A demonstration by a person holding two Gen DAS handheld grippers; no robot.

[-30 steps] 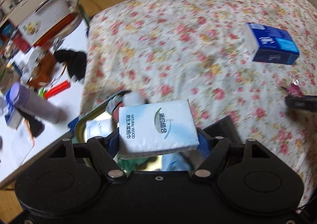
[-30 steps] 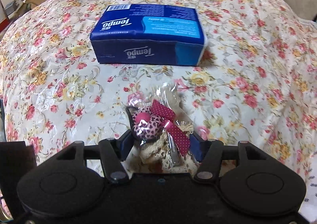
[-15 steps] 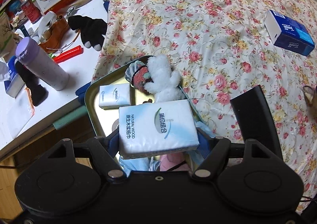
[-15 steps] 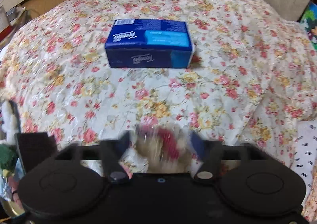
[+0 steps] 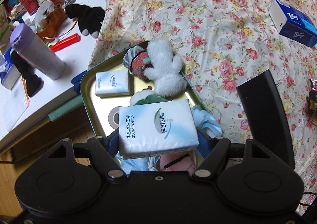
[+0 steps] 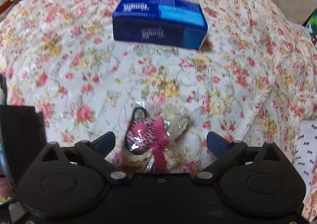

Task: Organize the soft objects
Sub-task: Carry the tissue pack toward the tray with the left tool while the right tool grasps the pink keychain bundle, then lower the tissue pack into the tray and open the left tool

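My left gripper point(image 5: 158, 140) is shut on a white tissue pack point(image 5: 157, 128) printed with blue letters, held over a green-rimmed metal tin point(image 5: 86, 93). Inside the tin lie a smaller tissue pack point(image 5: 112, 83), a white plush toy point(image 5: 167, 69), a patterned fabric piece point(image 5: 138, 62) and pale blue cloth point(image 5: 206, 121). My right gripper point(image 6: 160, 140) has its jaws opening wide. Between them, untouched, a clear bag of pink leopard-print hair accessories point(image 6: 147, 136) rests on the floral bedspread point(image 6: 79, 65). A blue Tempo tissue box point(image 6: 158, 21) lies farther up the bed, also the Tempo box point(image 5: 293, 23) at the left view's right edge.
A white desk point(image 5: 77, 53) left of the bed carries a purple bottle point(image 5: 36, 51), a red marker point(image 5: 64, 41), a black plush point(image 5: 87, 19), a calendar and cans. A black flat panel point(image 5: 263, 115) lies on the bed beside the tin. Wooden floor shows below the desk.
The right gripper's jaws opened and let go of the accessory bag, which now lies on the bedspread. The left gripper carried its tissue pack lower, over the tin.
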